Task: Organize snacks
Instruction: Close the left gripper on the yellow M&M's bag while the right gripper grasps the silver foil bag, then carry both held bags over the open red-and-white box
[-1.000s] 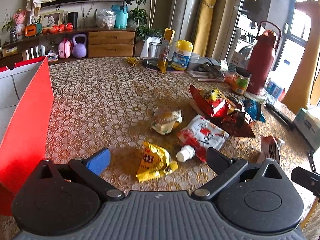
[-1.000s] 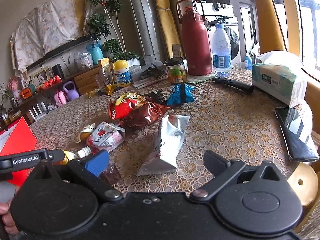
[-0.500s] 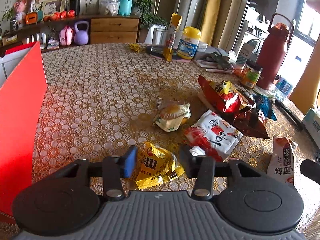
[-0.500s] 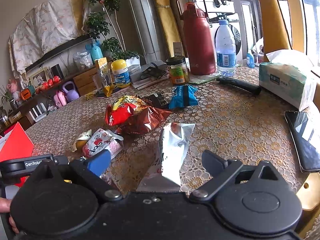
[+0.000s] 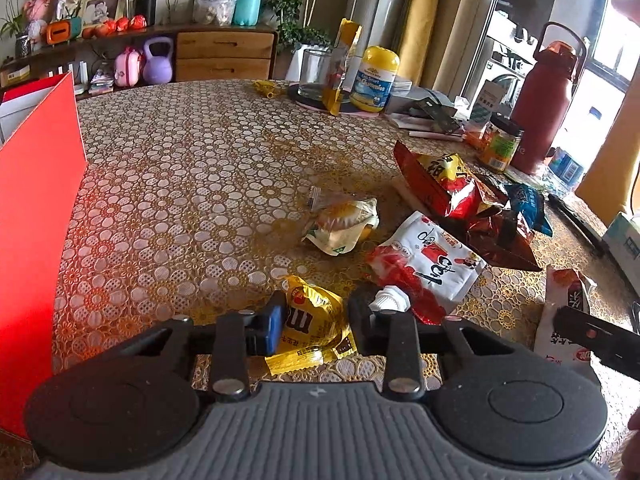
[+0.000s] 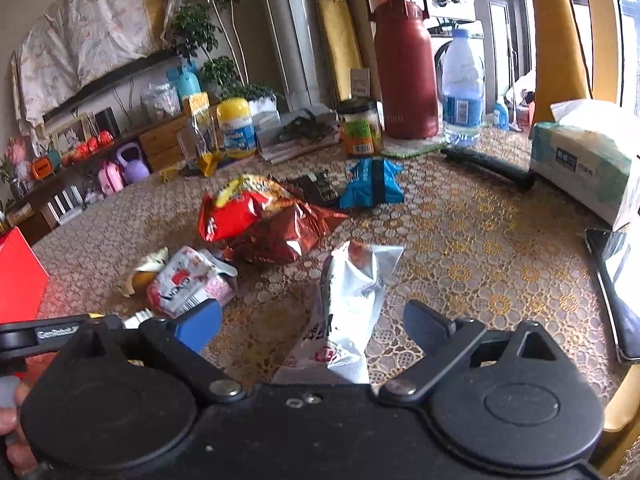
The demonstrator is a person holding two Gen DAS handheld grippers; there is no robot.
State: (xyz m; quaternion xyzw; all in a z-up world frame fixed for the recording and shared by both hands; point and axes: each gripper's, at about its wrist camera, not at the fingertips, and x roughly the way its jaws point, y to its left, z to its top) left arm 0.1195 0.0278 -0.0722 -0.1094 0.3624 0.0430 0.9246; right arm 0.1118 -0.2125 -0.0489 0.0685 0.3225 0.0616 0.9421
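The red box (image 5: 36, 216) stands at the far left of the table (image 5: 180, 184), well apart from the snacks; I judge it the destination. My left gripper (image 5: 316, 322) sits low, jaws narrowed around the yellow pack (image 5: 310, 320); the blue pad (image 5: 276, 328) touches its left edge, but I cannot tell whether the right finger bears on it. To grip well, I close squarely on the pack's body, not its crimped edge, and keep clear of the white cap (image 5: 388, 302) of the red pouch (image 5: 432, 264) just beside it. Lift straight before swinging left. My right gripper (image 6: 316, 324) hangs wide open over the silver bag (image 6: 352, 296), holding nothing.
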